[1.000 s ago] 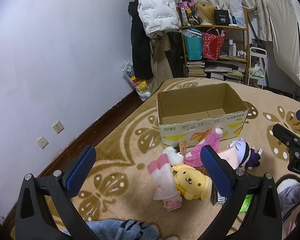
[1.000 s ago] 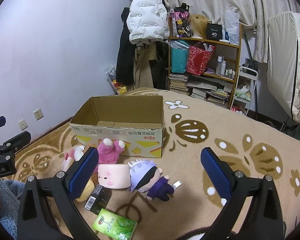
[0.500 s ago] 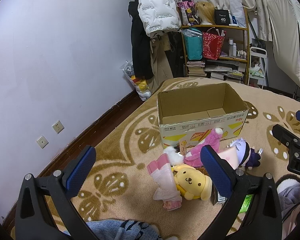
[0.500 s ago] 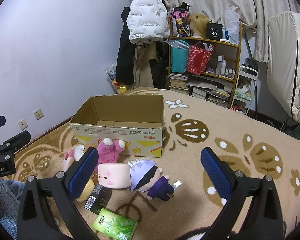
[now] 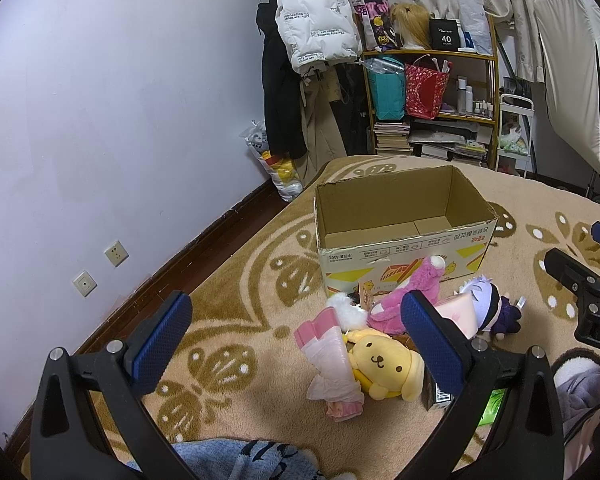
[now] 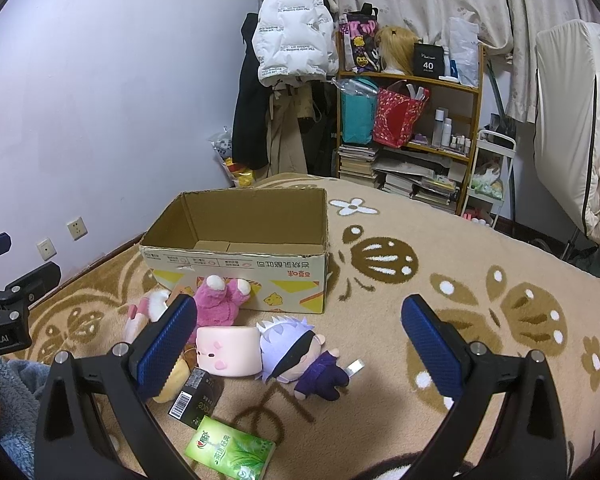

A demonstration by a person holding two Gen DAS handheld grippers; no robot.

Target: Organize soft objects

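Lying in a loose heap on the beige patterned carpet (image 6: 440,240), just ahead of both tools: yellow floppy-eared dog plush (image 5: 384,364), pink fluffy bear plush (image 6: 220,302), pale pink block-shaped pillow plush with a small face (image 6: 228,350), and white-haired blindfolded doll in dark purple clothes (image 6: 300,354). Leaning against the near printed wall of the open brown cardboard box (image 5: 400,220), the pink fluffy bear plush (image 5: 404,300). Touching the pillow plush on its right side, the blindfolded doll. Resting against the dog plush's left side, a pink and white frilly doll-like bundle (image 5: 332,360). Sitting nearer the right tool than the plush heap, a small black carton with a barcode (image 6: 196,398) and a flat green tea package (image 6: 230,450).

Hovering above the carpet with fingers spread wide and nothing between them, the left tool (image 5: 296,336), dog plush showing between its blue pads (image 5: 162,344). Likewise spread wide and holding nothing, the right tool (image 6: 298,344), pillow plush and blindfolded doll framed between its fingers.

Standing far beyond the box, a wooden shelf (image 6: 412,140) crowded with bags, books and bottles, and a white puffer jacket (image 6: 292,36) hanging beside it.
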